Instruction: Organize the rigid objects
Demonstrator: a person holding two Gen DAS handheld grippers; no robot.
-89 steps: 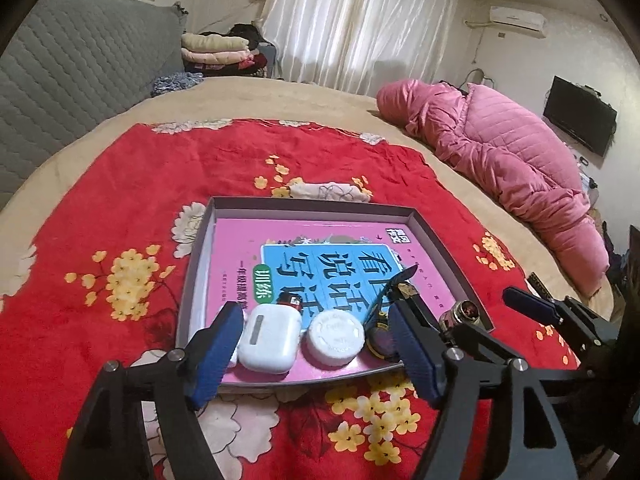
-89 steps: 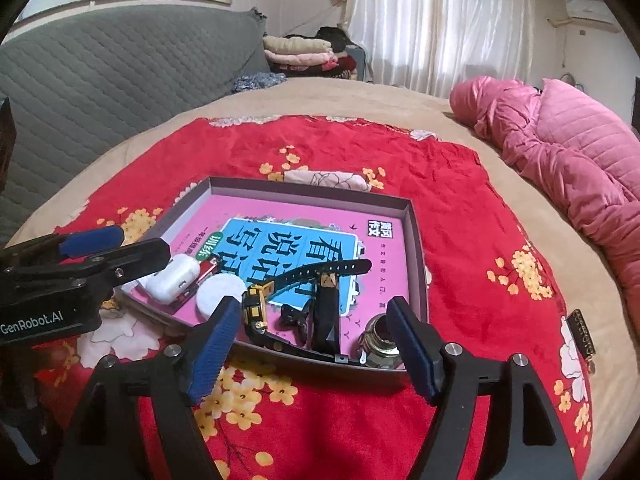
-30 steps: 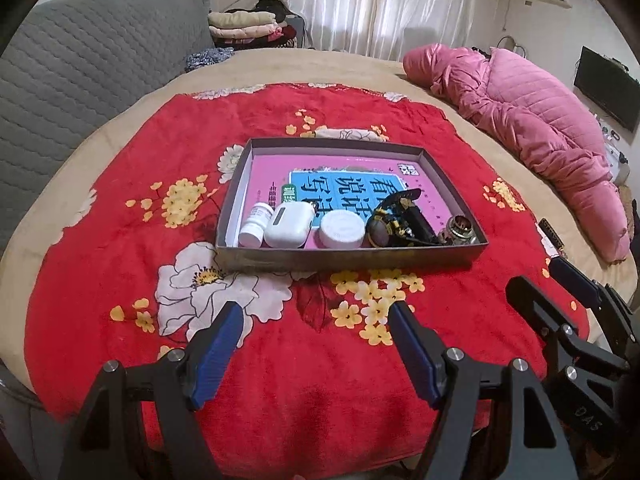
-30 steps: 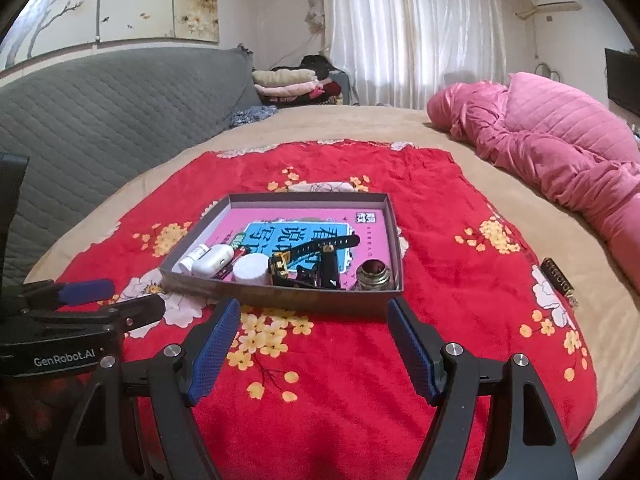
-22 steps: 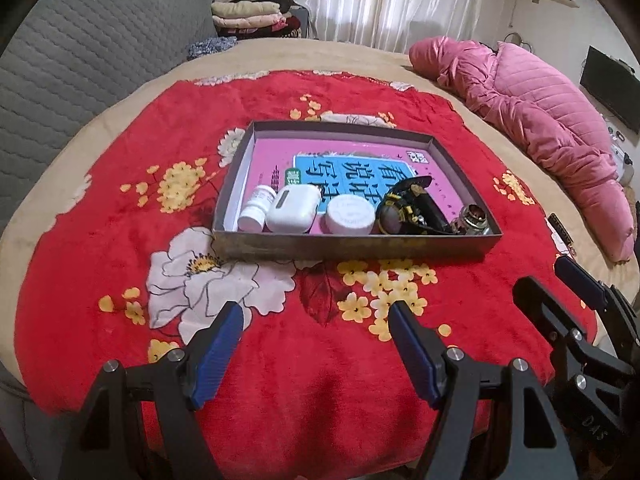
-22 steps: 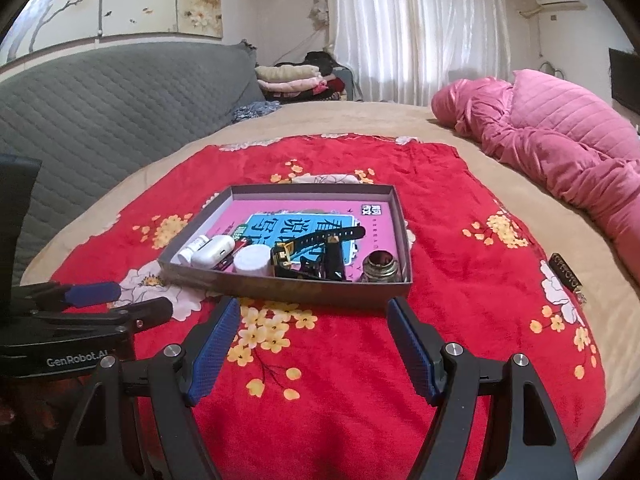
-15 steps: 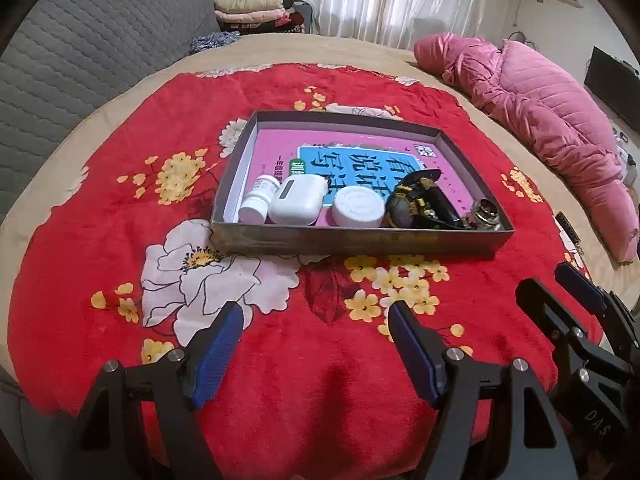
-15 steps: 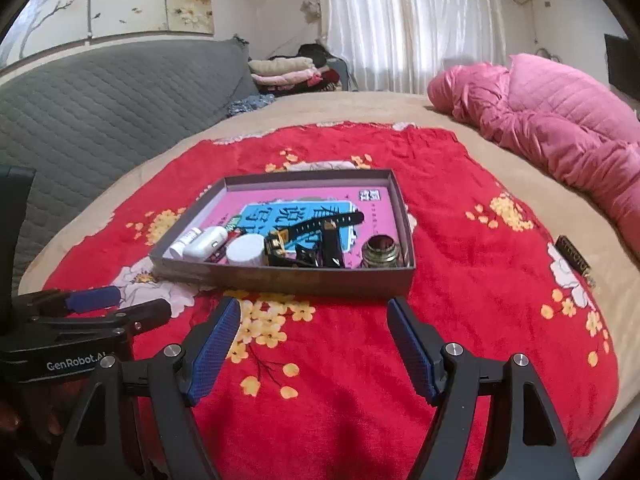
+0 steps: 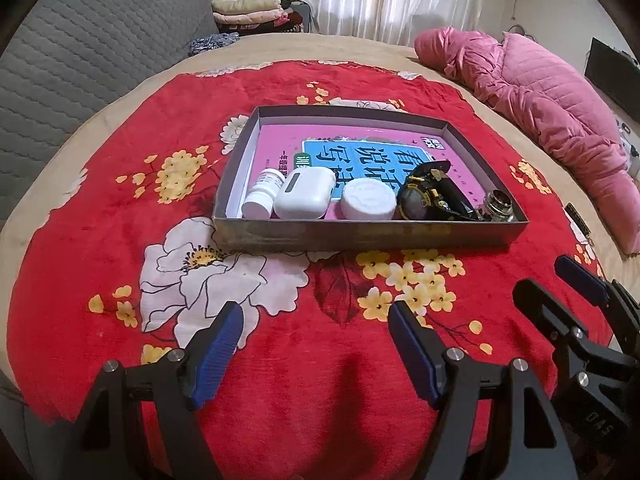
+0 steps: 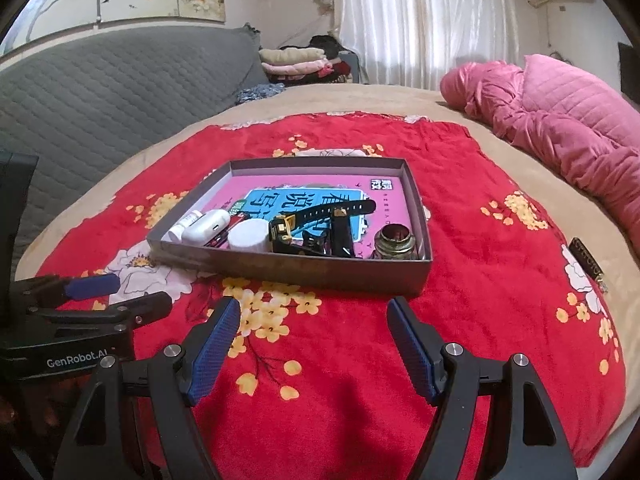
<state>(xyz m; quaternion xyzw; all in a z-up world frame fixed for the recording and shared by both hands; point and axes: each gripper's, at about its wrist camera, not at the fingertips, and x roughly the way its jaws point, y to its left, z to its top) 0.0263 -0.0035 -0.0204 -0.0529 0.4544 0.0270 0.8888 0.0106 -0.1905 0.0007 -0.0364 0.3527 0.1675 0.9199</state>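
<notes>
A shallow grey box sits on a red floral blanket; it also shows in the right wrist view. Along its near side lie a white pill bottle, a white earbud case, a round white jar, a black watch and a metal-capped glass bottle, on a pink book. My left gripper is open and empty, well short of the box. My right gripper is open and empty, also short of the box.
A pink quilted jacket lies at the right of the bed. A grey padded headboard stands at the left, folded clothes behind. A small dark object lies on the blanket's right edge.
Both grippers drew back from the box, from right over it three seconds ago to well short of it. In the last second they eased slightly closer. Both stayed open.
</notes>
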